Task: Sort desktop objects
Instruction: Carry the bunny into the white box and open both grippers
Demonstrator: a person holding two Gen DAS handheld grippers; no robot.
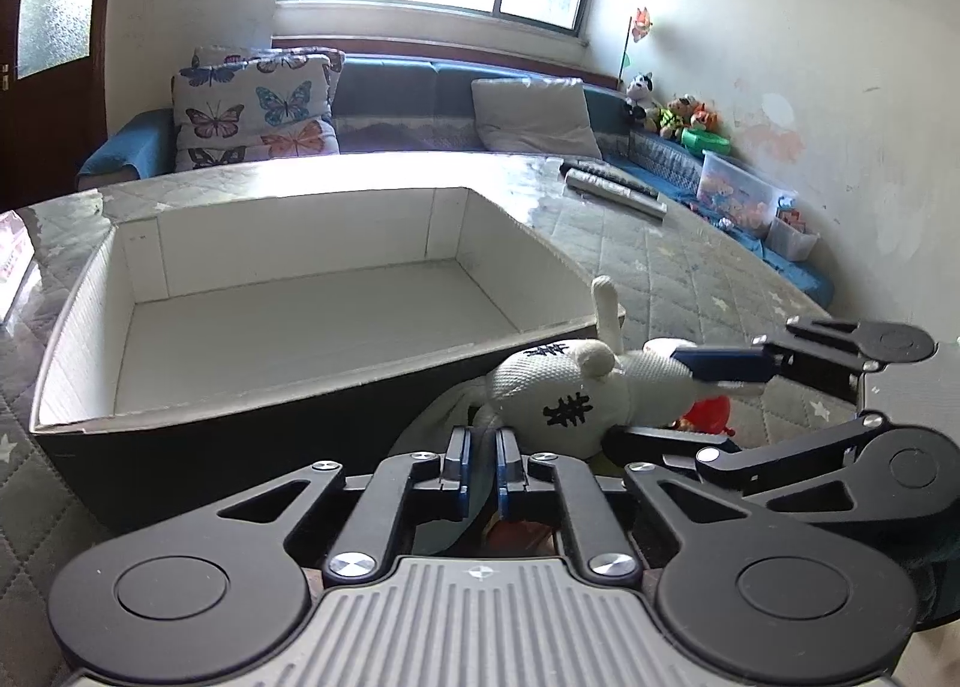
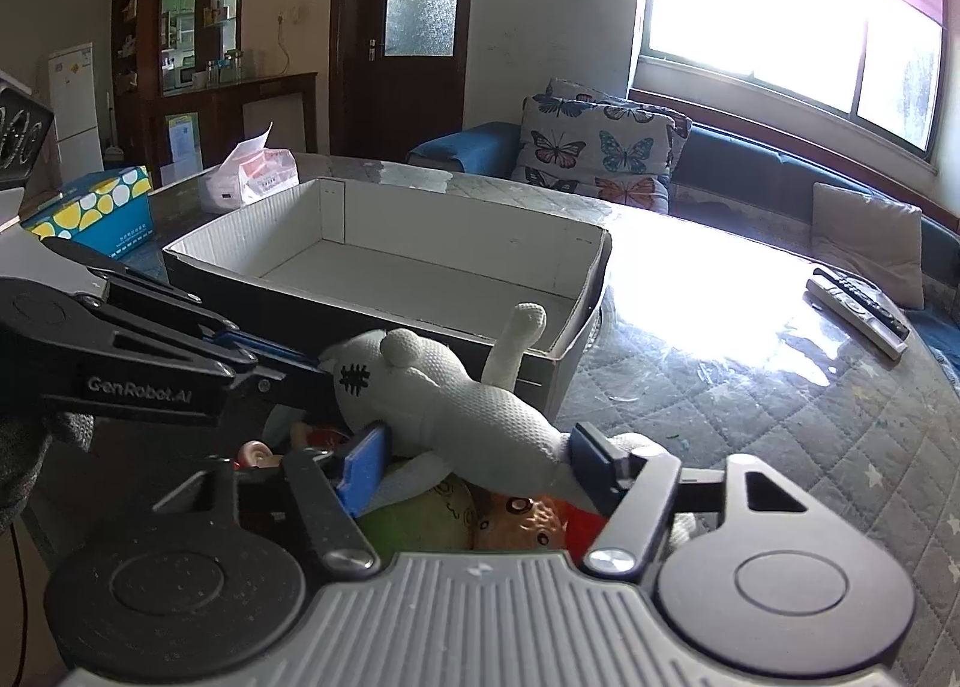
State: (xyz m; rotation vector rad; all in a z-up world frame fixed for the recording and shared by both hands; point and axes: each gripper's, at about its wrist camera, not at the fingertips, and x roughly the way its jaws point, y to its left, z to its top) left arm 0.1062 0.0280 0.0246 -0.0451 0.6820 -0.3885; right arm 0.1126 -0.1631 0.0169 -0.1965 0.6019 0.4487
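A white knitted plush toy (image 1: 576,387) with black stitched eyes lies on the table just in front of the box's near right corner; it also shows in the right wrist view (image 2: 456,405). My right gripper (image 2: 474,459) has its blue pads on both sides of the toy's body, gripping it; it enters the left wrist view from the right (image 1: 690,399). My left gripper (image 1: 480,465) is shut and empty, just left of the toy's head, and shows at the left of the right wrist view (image 2: 300,363). The white-lined cardboard box (image 1: 336,399) stands empty.
Small toys, green (image 2: 420,519), orange (image 2: 528,519) and red (image 1: 708,411), lie under the plush. Remote controls (image 2: 858,309) lie far right on the glass-topped table. A tissue box (image 2: 96,207) and a tissue pack (image 2: 252,177) stand beyond the box. A sofa with cushions (image 1: 258,105) lines the wall.
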